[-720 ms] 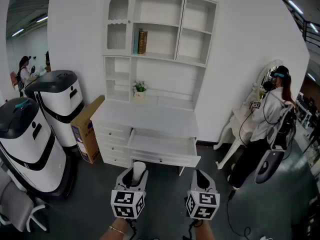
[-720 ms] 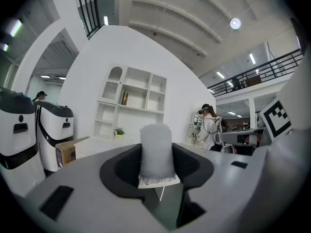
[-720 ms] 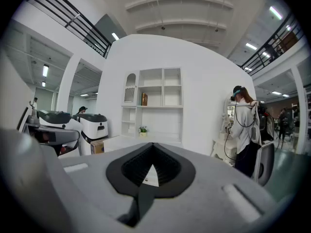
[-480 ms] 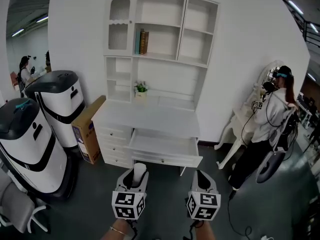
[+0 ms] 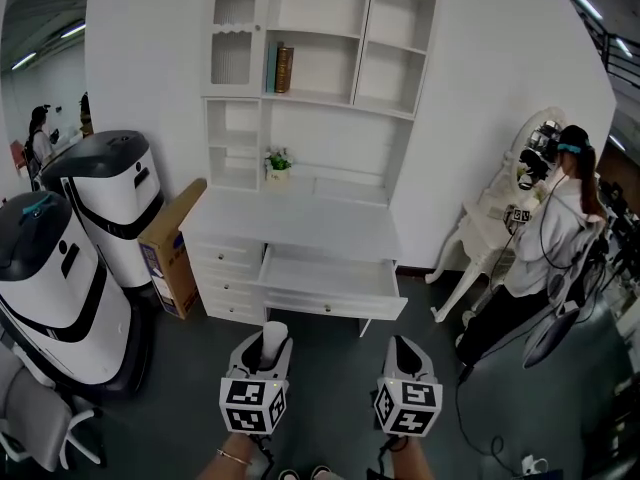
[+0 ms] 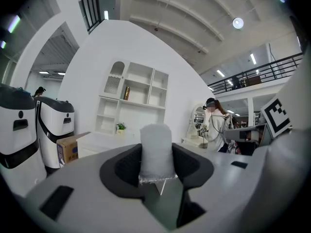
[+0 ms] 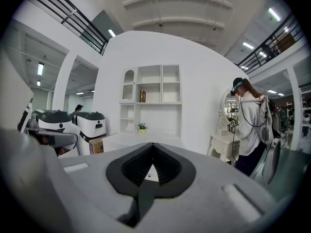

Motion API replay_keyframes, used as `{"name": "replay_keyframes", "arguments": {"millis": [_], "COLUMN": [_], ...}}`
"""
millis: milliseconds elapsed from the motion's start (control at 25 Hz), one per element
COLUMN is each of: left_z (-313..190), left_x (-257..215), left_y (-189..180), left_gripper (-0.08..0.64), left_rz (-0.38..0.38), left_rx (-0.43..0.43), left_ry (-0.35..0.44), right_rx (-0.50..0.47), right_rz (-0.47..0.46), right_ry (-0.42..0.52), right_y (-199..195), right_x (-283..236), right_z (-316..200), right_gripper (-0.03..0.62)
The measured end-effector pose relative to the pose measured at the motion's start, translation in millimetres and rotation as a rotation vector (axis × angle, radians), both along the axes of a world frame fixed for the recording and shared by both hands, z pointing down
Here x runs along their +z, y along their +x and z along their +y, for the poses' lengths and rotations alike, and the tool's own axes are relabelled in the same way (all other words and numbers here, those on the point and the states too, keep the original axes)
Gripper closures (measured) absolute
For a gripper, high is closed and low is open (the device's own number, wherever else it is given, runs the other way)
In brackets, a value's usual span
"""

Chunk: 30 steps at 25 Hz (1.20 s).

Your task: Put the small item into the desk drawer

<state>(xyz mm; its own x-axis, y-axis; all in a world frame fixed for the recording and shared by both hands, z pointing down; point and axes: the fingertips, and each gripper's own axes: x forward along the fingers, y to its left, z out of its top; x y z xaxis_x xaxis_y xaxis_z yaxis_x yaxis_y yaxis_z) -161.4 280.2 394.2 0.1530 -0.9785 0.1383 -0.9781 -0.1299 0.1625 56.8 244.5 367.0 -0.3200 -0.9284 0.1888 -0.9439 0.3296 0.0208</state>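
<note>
While the left gripper (image 5: 268,348) clamps the small white item (image 6: 156,149) upright between its jaws and the right gripper (image 5: 402,354) hangs closed and empty, the pulled-out desk drawer (image 5: 335,305) lies well ahead; a loosened squeeze could drop the item short, onto the floor (image 5: 330,370).

Shelved desk with drawers (image 5: 300,230): painted white.
Small translucent cylinder (image 5: 274,332): frosted white.
Left gripper (image 5: 270,346), right gripper (image 5: 402,350): cubes are patterned in black-and-white squares.
Cardboard box (image 5: 172,250): brown, blue-printed.
</note>
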Motion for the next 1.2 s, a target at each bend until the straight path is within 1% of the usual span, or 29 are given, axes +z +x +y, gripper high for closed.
{"name": "replay_keyframes", "arguments": {"millis": [200,480,920,1200], "left_z": [-3.0,-25.0,-102.7,-162.1], "left_x": [10.7,14.0,5.2,-4.9], "left_y": [-9.0,-11.1,-10.1,-2.5], "left_gripper": [0.383,0.383,0.383,0.383], "left_rz": [0.008,0.007,-0.003,-0.015], "left_rx": [0.001,0.003,-0.020,-0.047], "left_ry": [-0.018,-0.015,-0.016,-0.016], "right_rx": [0.032,0.031,-0.014,-0.048], "right_rz": [-0.009,-0.015,-0.017,-0.021], "right_ry": [-0.029,-0.024,-0.025,-0.028], "right_y": [4.1,0.2,-7.6,-1.5], "right_x": [13.0,15.0,7.3,0.2], "right_z": [-2.1,-26.6,-114.0,-179.4], "right_gripper": [0.592,0.592,0.593,0.592]}}
